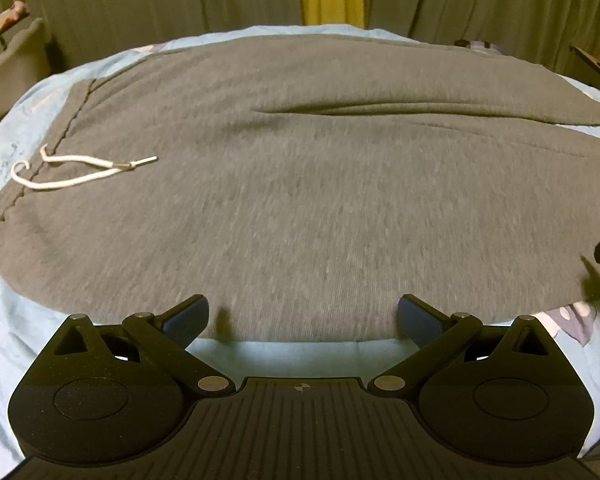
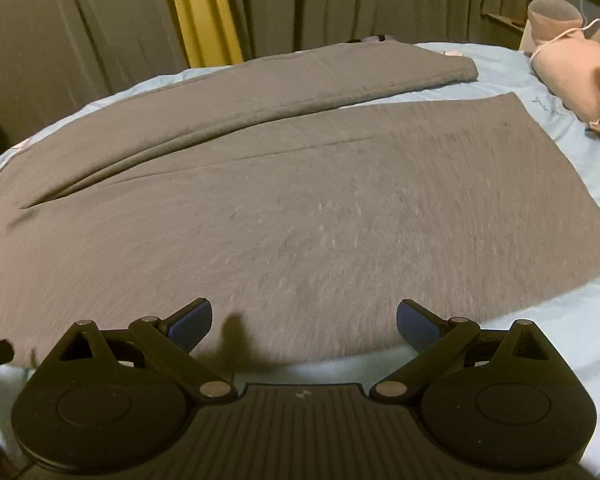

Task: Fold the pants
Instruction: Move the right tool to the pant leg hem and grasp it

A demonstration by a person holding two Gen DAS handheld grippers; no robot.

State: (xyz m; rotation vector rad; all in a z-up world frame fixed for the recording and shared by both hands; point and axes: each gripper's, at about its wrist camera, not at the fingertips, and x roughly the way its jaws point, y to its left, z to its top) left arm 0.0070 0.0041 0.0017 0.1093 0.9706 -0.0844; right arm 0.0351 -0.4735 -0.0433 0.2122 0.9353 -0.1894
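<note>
**Pants flat, both claws open**

Your left gripper point(image 1: 303, 316) sits with its jaws spread wide and nothing between them, poised at the near edge of the grey pants point(image 1: 300, 184). Your right gripper point(image 2: 304, 320) is the same: wide apart, holding nothing, at the near edge of the pants point(image 2: 284, 216). The pants lie spread flat on the light blue sheet point(image 1: 292, 350), waistband to the left with its white drawstring point(image 1: 72, 172) lying on the cloth, the two legs running right. A pink plush point(image 2: 572, 68) rests on the sheet's far right.
</note>
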